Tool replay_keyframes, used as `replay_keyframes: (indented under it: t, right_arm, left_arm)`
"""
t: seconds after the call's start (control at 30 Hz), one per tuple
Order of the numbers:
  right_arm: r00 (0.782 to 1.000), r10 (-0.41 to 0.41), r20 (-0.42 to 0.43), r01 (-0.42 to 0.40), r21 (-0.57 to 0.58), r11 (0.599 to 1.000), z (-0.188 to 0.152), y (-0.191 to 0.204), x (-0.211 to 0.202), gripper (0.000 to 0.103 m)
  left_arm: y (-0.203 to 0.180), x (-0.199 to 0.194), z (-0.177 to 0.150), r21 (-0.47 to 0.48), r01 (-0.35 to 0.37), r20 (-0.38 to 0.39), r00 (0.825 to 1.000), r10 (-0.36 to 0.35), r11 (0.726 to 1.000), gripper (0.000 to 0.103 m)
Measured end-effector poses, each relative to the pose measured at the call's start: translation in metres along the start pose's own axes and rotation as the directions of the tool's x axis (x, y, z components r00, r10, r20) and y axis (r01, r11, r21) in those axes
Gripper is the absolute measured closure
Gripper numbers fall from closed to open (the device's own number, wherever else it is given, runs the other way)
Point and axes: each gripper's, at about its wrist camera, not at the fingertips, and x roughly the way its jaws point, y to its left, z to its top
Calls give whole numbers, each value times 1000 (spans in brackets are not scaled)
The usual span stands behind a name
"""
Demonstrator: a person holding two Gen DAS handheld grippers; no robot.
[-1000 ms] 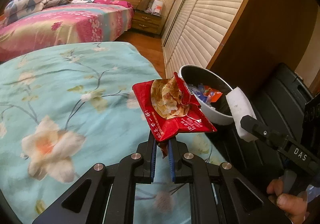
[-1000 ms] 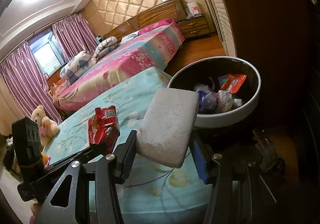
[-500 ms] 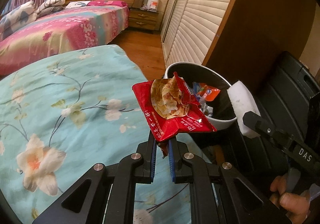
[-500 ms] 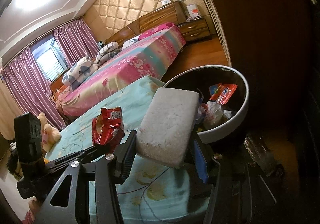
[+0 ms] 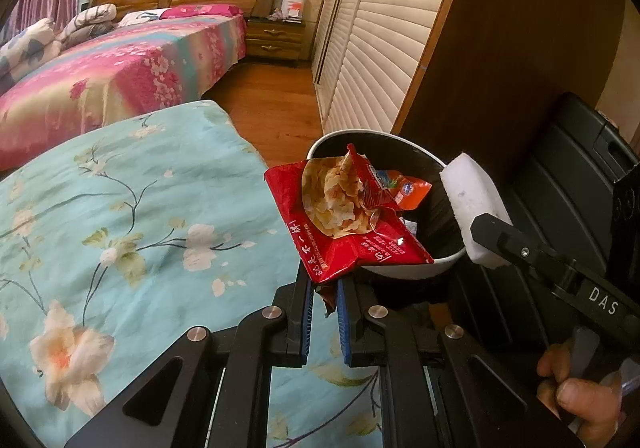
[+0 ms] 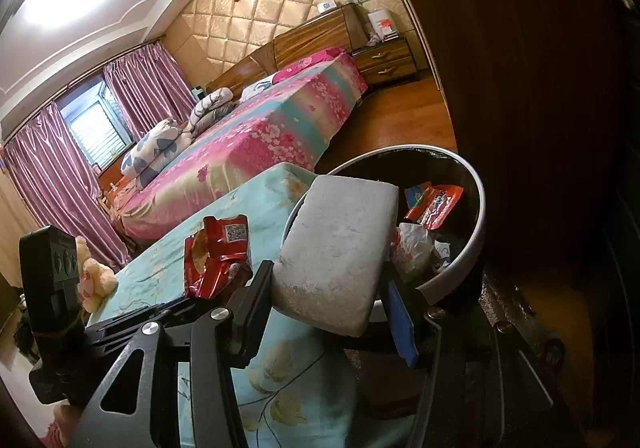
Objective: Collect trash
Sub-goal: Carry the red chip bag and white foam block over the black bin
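Bed (image 5: 120, 208) with turquoise floral cover fills the near ground. Past its far corner, on the floor, a round trash bin (image 6: 476, 240) with a white rim, dark inside, holding wrappers, one orange-red. White foam block (image 6: 340, 252), rectangular, clamped across its width by the right gripper (image 6: 332, 288); jaws held about half apart by it, block over the bin's near rim. Torn red snack bag (image 5: 344, 216), open and crumpled, pinched by a bottom corner in the left gripper (image 5: 324, 304); jaws nearly closed, bag at the bed's corner, overlapping the bin's near rim.
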Motion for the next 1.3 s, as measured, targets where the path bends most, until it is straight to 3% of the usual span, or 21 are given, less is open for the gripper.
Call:
replay_keyframes:
  t: [1.3]
  right_arm:
    - [999,-27,-21,27,11,1000,16,-20,6,49]
  left_arm:
    - [-20,23,29,51,14,11,1000,-15,999,93]
